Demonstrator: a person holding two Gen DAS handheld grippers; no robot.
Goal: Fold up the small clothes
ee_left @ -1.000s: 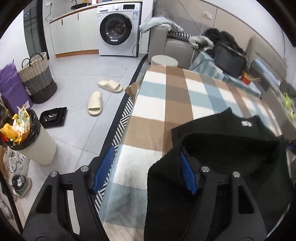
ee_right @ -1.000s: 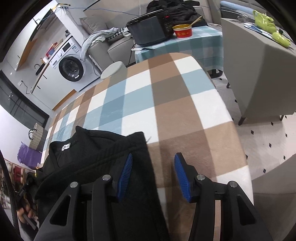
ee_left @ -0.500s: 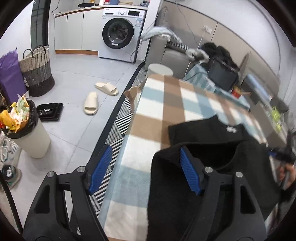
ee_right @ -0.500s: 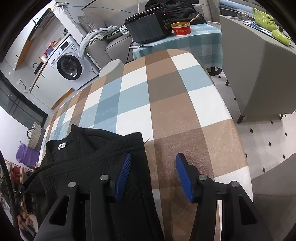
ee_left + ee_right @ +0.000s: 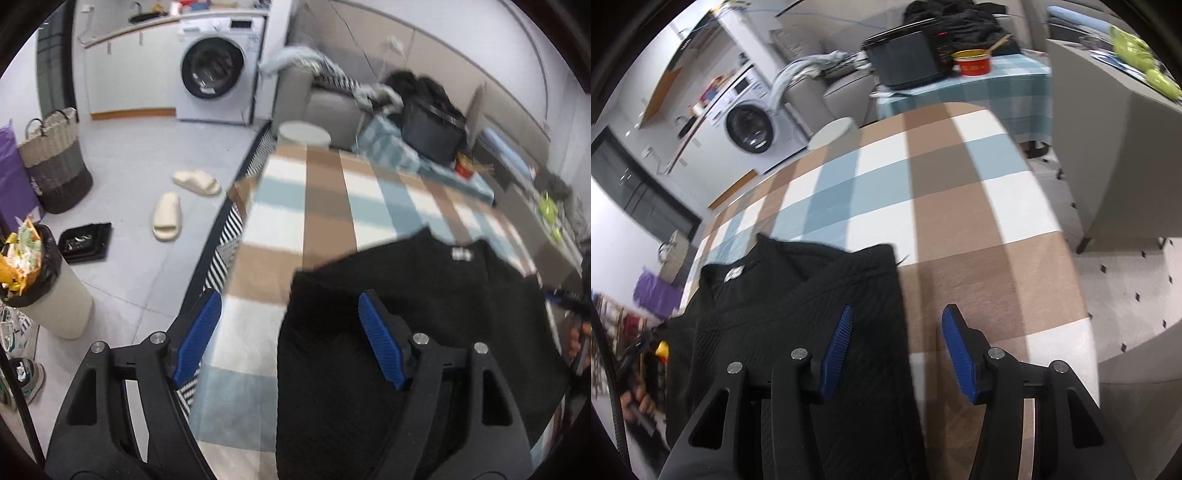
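Both grippers are wide apart at the fingers here, nothing pinched in either. The left gripper (image 5: 290,338) hangs over the near left corner of the table draped in a brown, blue and white checked cloth (image 5: 325,206), its blue ribbed pads spread: the left pad out past the table edge above the striped rug, the right pad over the black textured knit garment (image 5: 417,306). That garment lies spread on the near end of the cloth, white neck label (image 5: 460,254) facing up toward the far side, one layer folded over the rest. From the right wrist view, the right gripper (image 5: 895,347) is likewise spread, left pad above the black knit (image 5: 798,314) and right pad over bare checked cloth (image 5: 960,192), the garment's straight right edge running between the two fingers. Beyond the table: a white front-loading washing machine (image 5: 218,70), a pair of cream slippers (image 5: 181,206) on the grey floor, and a red bowl (image 5: 972,63) beside a black appliance.
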